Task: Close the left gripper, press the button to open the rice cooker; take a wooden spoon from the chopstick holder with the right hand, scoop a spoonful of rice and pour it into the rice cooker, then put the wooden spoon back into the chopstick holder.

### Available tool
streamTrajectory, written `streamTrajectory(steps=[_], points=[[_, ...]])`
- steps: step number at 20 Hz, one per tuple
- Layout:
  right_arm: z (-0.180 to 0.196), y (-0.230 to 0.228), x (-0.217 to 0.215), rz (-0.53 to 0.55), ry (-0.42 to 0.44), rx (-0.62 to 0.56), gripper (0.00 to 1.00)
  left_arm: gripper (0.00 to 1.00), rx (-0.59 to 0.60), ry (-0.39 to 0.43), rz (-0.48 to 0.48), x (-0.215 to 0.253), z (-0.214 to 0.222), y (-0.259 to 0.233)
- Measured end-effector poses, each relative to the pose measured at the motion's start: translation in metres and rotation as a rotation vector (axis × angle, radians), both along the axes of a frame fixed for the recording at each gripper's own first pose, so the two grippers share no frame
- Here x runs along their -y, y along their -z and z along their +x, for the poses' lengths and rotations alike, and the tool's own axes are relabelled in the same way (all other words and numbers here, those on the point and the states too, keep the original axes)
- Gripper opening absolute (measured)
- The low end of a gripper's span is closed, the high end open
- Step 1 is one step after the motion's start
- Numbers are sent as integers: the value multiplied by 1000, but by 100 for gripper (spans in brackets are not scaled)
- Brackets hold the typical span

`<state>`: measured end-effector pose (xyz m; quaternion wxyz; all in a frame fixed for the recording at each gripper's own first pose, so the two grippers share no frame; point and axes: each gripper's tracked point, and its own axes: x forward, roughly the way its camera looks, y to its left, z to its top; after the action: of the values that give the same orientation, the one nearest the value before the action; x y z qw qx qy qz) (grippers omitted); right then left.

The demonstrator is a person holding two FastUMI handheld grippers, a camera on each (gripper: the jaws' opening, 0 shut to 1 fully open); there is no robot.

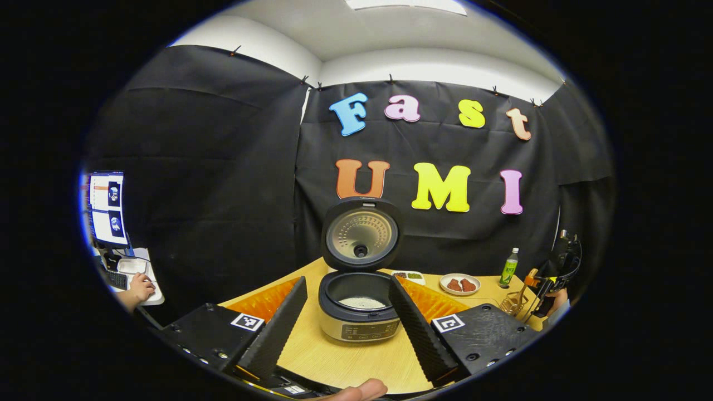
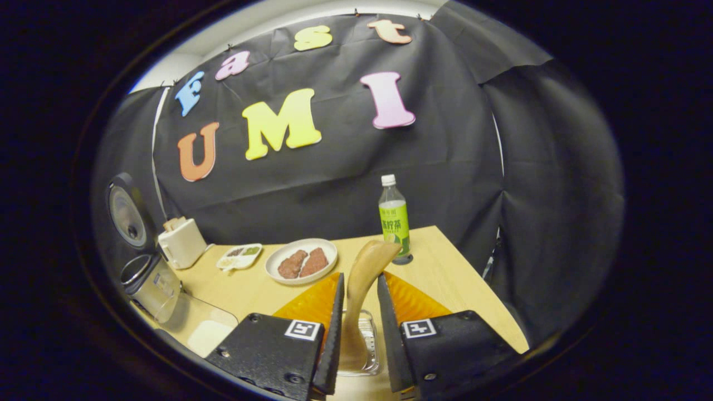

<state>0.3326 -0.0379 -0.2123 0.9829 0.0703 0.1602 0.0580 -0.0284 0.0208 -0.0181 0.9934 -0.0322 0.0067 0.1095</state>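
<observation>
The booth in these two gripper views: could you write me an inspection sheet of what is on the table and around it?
Surface: light wooden table, bare in front of the cooker.
Job's things: silver rice cooker with its round lid up and white rice in the pot; pale wooden spoon standing in a clear holder.
Clutter: green-labelled bottle; white plate with two brown pieces; small white tray; cream toaster-like box.
Grippers: left gripper open, jaws either side of the cooker; right gripper around the spoon handle, contact cannot be told.
Cables: nothing seen.
Surroundings: black cloth walls; a monitor and a person's hand at a desk.
</observation>
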Motion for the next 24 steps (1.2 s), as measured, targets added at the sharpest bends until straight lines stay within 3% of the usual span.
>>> streamTrajectory(steps=[3, 4, 7, 8, 9, 10, 11, 12, 14, 15, 17, 24], points=[[5, 8, -12, 118, -38, -41, 42, 94, -16, -10, -17, -5, 5, 7], [10, 6, -10, 130, -35, -41, 39, 94, -28, -11, -21, -5, 8, 10], [23, 14, -4, 137, -42, -83, 37, 94, -47, -12, -18, -5, 11, 16], [26, 15, -9, 157, -67, -110, 31, 94, -48, -14, -13, -4, 12, 17], [30, 18, -9, 159, -77, -134, 37, 94, -52, -15, -10, -5, 14, 19], [35, 22, -5, 148, -70, -153, 37, 95, -60, -14, -7, -3, 16, 22], [41, 23, -5, 143, -78, -158, 31, 94, -69, -14, -6, -2, 17, 25], [41, 23, -7, 136, -89, -159, 37, 94, -77, -12, -6, -1, 18, 27], [42, 17, -10, 151, -95, -139, 36, 94, -83, -4, -2, 2, 20, 28], [39, 13, -15, 173, -106, -134, 20, 94, -83, -1, -1, 3, 21, 28], [24, -1, -18, 178, -115, -107, 16, 95, -80, 9, -3, 5, 21, 27], [-32, -99, -11, 75, -51, 148, 14, 94, -41, 50, -8, -1, 7, 19]])
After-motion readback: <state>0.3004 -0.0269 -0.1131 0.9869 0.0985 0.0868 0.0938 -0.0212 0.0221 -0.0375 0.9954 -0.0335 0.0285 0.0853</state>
